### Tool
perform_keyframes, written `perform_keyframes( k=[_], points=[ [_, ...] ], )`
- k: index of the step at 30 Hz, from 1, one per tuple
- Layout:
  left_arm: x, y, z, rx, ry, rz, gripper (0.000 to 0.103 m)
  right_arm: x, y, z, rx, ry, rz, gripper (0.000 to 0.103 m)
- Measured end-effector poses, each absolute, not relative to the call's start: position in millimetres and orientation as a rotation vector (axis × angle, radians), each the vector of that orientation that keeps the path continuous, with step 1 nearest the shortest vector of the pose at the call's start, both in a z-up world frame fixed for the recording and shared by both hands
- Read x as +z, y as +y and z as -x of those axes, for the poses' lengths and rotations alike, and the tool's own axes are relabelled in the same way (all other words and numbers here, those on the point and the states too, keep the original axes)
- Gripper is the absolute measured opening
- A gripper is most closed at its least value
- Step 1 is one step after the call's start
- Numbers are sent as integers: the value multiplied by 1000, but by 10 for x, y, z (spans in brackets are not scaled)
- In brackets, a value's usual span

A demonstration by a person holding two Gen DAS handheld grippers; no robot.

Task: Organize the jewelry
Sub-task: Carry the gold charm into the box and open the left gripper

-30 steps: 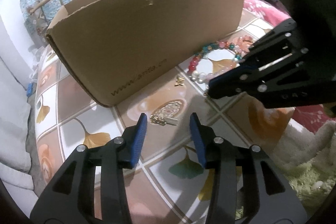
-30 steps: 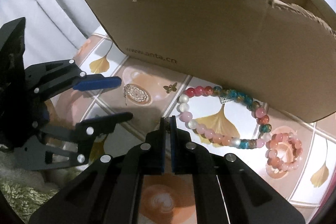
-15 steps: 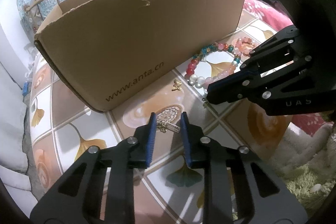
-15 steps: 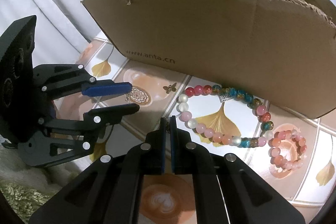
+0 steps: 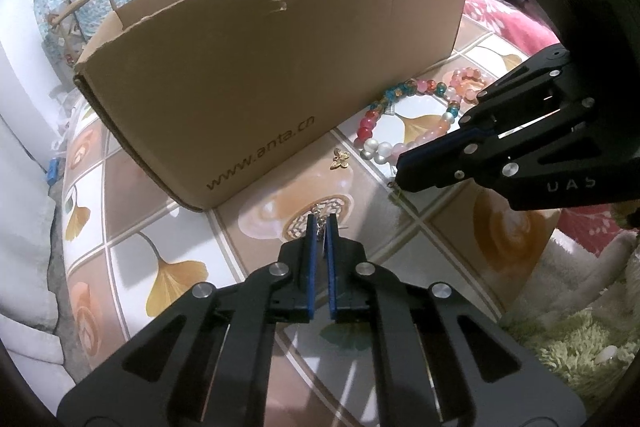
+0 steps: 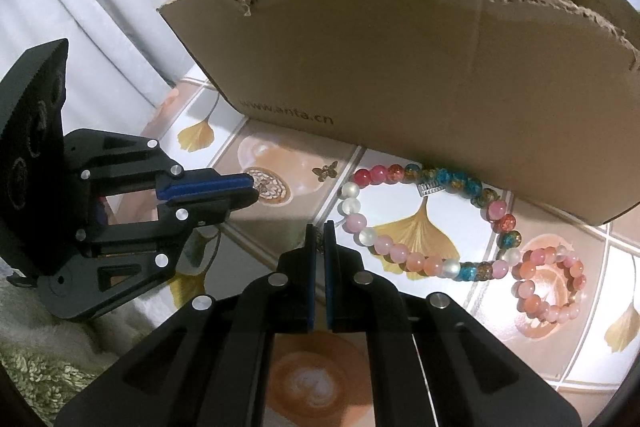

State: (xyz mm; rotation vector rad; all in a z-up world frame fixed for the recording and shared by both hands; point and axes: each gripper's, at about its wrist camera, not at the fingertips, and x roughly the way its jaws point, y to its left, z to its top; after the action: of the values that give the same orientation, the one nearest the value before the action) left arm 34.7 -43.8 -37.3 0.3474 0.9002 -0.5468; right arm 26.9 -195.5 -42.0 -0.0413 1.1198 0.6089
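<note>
**Left jaws clamp on small chain piece beside the carton**

Closed now from a wide gape a second ago, the left gripper [image 5: 320, 223] is clenched on a small silvery chain piece [image 5: 320, 227] right at its blue pad tips, over the round coffee-cup print on the tiled tabletop [image 5: 132, 239]. Only a sliver of that piece shows between the pads; its shape is hard to make out. The right gripper [image 6: 319, 231] is clenched too, as it was before, with a dark thread of chain [image 6: 320, 237] caught at its tips; what hangs below is hidden by the fingers.

A torn cardboard box [image 5: 260, 75] printed "www.anta.cn" stands just behind both grippers and blocks any look at its floor. A gold butterfly charm [image 5: 340, 159] lies beside the box's front wall. To its right a multicolour beaded bracelet [image 6: 424, 223] lies open in a loop, touching the box's foot, with a coiled pink bead bracelet [image 6: 548, 283] just beyond it. From the left wrist, the right gripper covers part of both bracelets.
</note>
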Motion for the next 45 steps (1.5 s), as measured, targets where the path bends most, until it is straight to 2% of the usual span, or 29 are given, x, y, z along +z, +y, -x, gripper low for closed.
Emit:
perform_keyframes(
  k=[20, 29, 35, 39, 45],
  points=[
    [18, -356, -157, -536, 782, -330, 3, 28, -2039, -36, 602, 1027, 18, 3],
    [752, -384, -179, -574, 572, -305, 4, 786, -2171, -67, 675, 834, -6, 3],
    [1177, -475, -503, -589, 442, -320, 4, 1266, -2230, -398, 725, 704, 10, 3],
    [1199, -508, -970, -604, 516, -309, 3, 1288, -2236, -895, 748, 764, -1, 3],
    [916, -581, -1598, -666, 773, -271, 4, 874, -2054, -1702, 760, 1036, -2, 3]
  ],
)
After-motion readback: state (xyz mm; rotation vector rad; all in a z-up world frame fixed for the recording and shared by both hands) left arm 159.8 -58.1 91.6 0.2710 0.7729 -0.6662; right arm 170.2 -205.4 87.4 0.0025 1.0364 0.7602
